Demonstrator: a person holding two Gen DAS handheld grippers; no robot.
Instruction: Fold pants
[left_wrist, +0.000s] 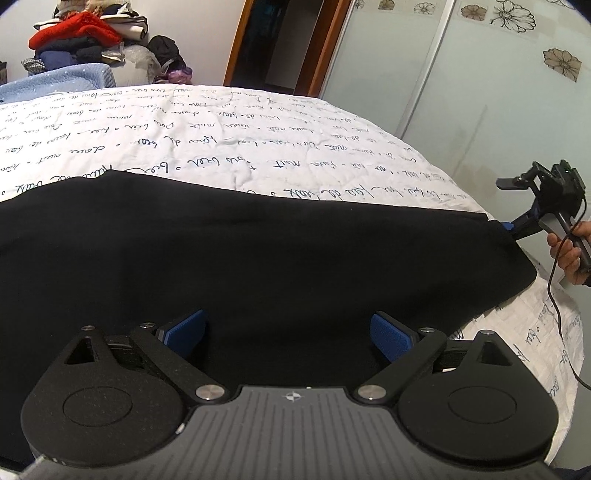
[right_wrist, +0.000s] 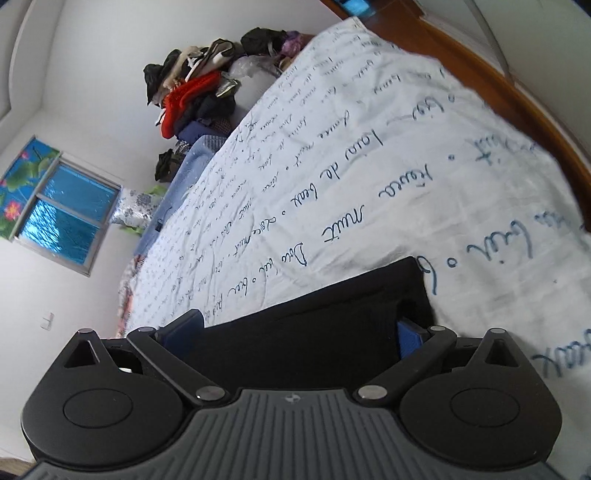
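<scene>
In my left wrist view, my left gripper (left_wrist: 290, 334) fills the bottom of the frame with its blue pads (left_wrist: 190, 328) spread wide and nothing between them. It hangs over the black pants (left_wrist: 258, 251), which lie flat across the middle of the frame from the left edge almost to the right edge. The pants rest on the bed (left_wrist: 221, 122), whose white cover printed with dark handwriting runs up to the top centre. At the right edge of the frame, my right hand (left_wrist: 570, 251) holds the handle of the right gripper (left_wrist: 506, 226), whose tip meets the far right corner of the pants; a thin black cable (left_wrist: 554, 306) drops from it. In the upper left a pile of clothes (left_wrist: 79, 35), with a red piece on top, sits past the bed beside a blue blanket (left_wrist: 66, 75). A wooden door frame (left_wrist: 240, 40) stands at the top centre.

In my right wrist view the scene is tilted. The right gripper (right_wrist: 299, 334) sits at the bottom with its fingers set wide, and a folded edge of the pants (right_wrist: 332, 321) lies in the gap, reaching up to a corner at centre right. The right pad (right_wrist: 408, 338) touches the cloth; I cannot tell whether the fingers actually pinch it. The bed cover (right_wrist: 369, 166) slants away toward the top. The clothes pile (right_wrist: 195, 96) shows at upper centre and a blue window (right_wrist: 62, 218) at the left.
</scene>
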